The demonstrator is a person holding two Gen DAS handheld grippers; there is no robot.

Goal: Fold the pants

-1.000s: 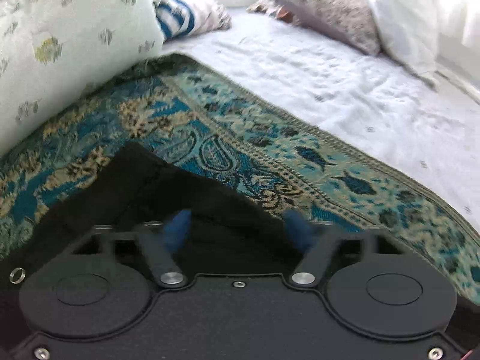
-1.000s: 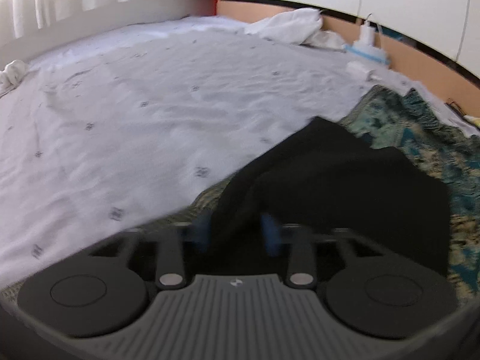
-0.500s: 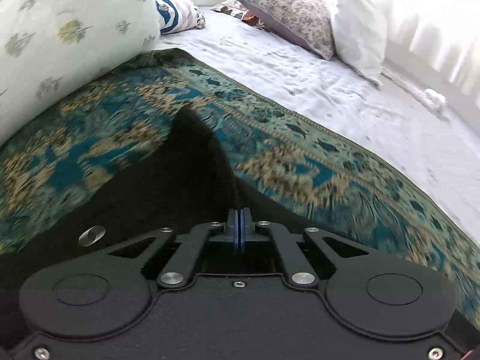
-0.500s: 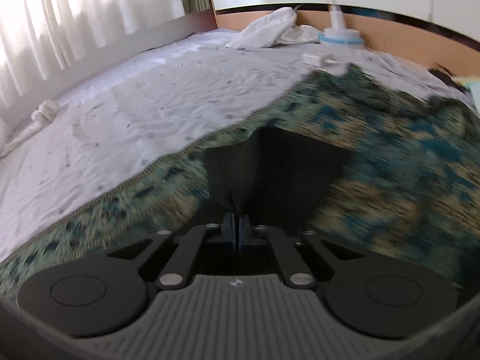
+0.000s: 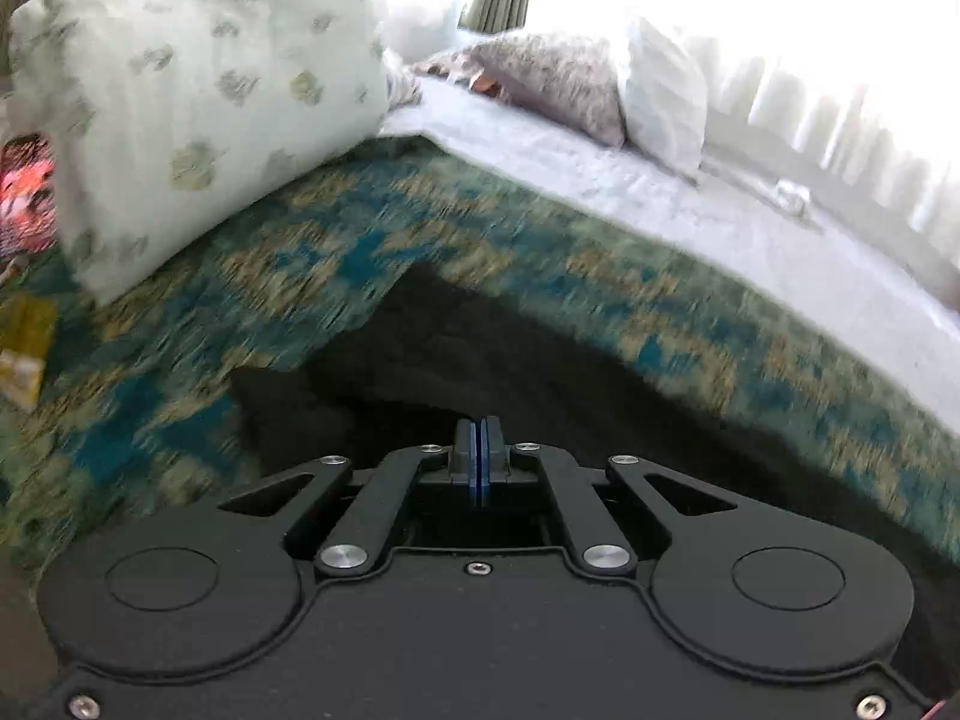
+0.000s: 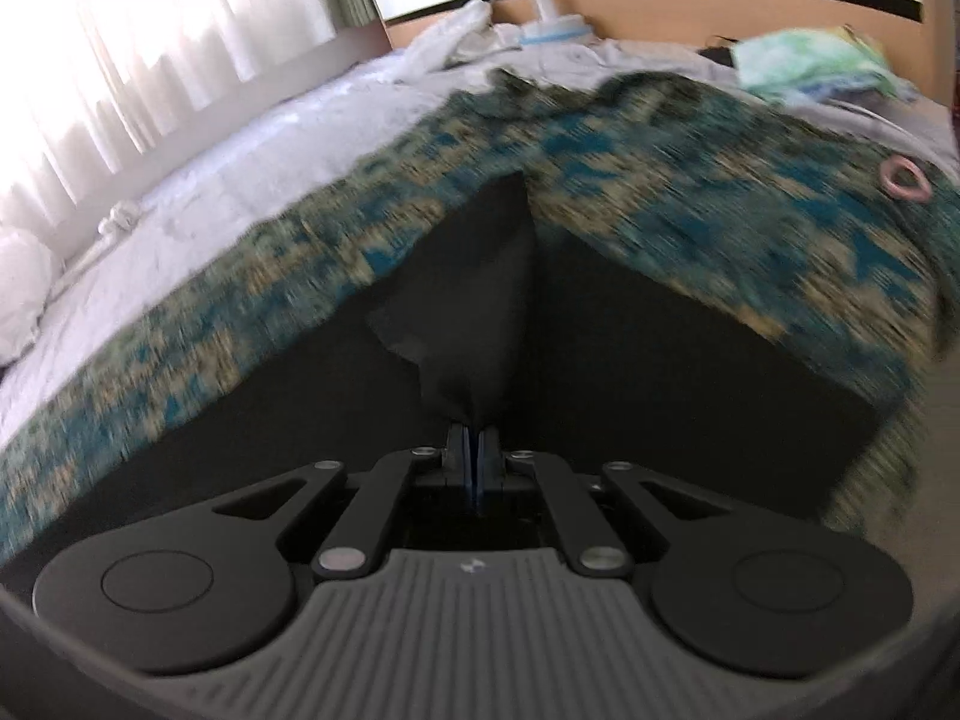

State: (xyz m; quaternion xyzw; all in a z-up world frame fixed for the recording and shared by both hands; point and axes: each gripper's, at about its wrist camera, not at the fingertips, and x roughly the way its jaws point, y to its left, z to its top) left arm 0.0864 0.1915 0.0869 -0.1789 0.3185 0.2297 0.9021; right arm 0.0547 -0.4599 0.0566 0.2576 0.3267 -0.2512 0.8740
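Note:
The black pants (image 5: pixel 480 354) lie on a teal and gold patterned blanket (image 5: pixel 252 276) on the bed. My left gripper (image 5: pixel 478 450) is shut on an edge of the pants and holds the cloth lifted. In the right wrist view the pants (image 6: pixel 630 348) spread dark below, and my right gripper (image 6: pixel 473 450) is shut on a raised peak of the cloth (image 6: pixel 486 300) above the blanket (image 6: pixel 720 192). Both views are motion-blurred.
A large floral pillow (image 5: pixel 198 96) stands at the left. A grey pillow (image 5: pixel 540 78) and a white pillow (image 5: pixel 660 96) lie behind on the white sheet (image 5: pixel 750 228). White curtains (image 6: pixel 150 30), crumpled white cloth (image 6: pixel 456 42), a pink ring (image 6: pixel 903 177) and a wooden headboard (image 6: pixel 690 12) show.
Both grippers went from open to shut on the pants' edge, then lifted and carried the cloth back over the blanket. The views swung and blurred.

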